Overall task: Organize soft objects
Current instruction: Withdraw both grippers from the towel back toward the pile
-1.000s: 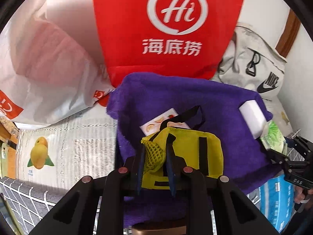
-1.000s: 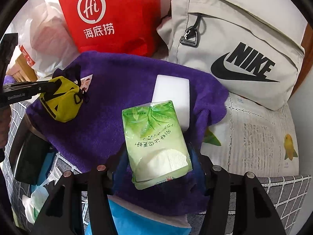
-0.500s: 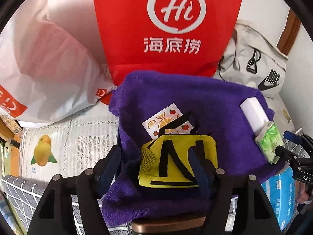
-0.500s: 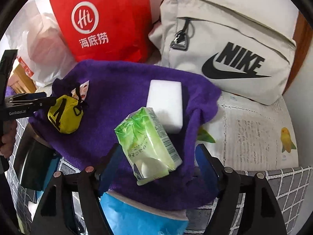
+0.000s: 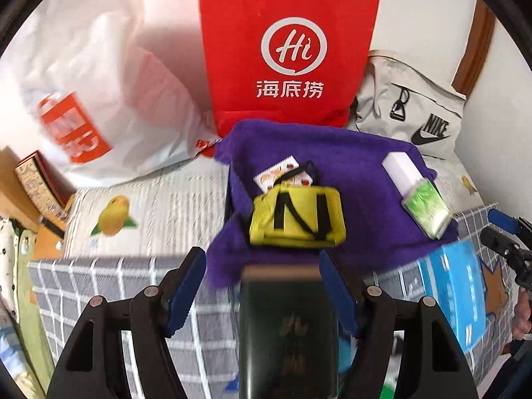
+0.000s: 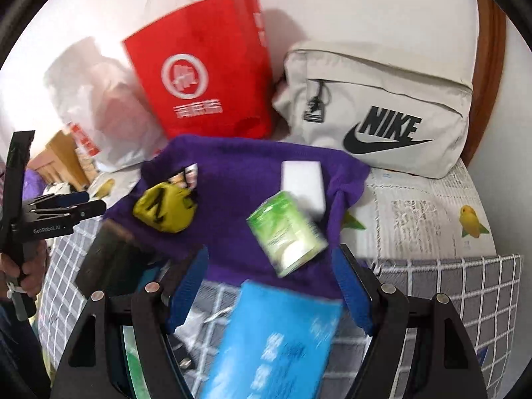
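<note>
Both claws gape empty, left claw short of the purple towel's near edge (right claw likewise).

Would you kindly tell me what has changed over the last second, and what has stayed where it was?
Both grippers let go and drew back. The left gripper, earlier shut on the yellow pouch, is now open, the pouch lying on the purple towel. The right gripper released the green tissue pack, which lies tilted against the white sponge. Towel, red bag and Nike bag stayed put.
</note>
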`<action>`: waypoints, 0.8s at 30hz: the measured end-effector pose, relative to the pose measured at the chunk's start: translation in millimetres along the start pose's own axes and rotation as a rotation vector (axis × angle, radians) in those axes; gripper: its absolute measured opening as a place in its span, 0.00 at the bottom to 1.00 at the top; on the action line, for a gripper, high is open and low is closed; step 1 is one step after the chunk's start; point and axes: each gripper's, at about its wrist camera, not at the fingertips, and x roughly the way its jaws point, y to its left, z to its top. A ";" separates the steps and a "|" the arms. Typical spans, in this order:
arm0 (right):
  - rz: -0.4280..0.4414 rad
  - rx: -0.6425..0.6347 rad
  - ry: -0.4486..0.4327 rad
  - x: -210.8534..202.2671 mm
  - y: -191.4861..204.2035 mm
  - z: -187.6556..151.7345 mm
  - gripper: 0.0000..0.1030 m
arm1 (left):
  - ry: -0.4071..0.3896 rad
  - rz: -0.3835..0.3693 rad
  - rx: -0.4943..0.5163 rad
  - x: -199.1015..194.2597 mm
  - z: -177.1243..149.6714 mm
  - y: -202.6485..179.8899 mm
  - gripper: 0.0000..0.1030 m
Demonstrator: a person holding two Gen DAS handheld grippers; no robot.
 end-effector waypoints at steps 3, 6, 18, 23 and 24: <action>0.019 -0.034 -0.006 -14.5 20.5 -18.5 0.74 | -0.006 -0.009 -0.012 -18.8 -21.0 4.2 0.67; 0.042 -0.059 0.002 -24.6 38.7 -40.5 0.74 | -0.001 -0.007 -0.018 -33.0 -42.8 7.9 0.67; 0.052 -0.077 0.029 -61.8 73.5 -117.8 0.74 | 0.040 -0.117 0.012 -41.3 -140.4 -13.5 0.67; 0.030 -0.064 0.042 -70.2 72.7 -149.1 0.74 | 0.051 -0.191 0.080 -23.3 -171.6 -37.0 0.67; 0.025 -0.063 0.050 -70.6 71.8 -155.3 0.74 | 0.056 -0.195 0.100 -19.5 -175.9 -40.9 0.67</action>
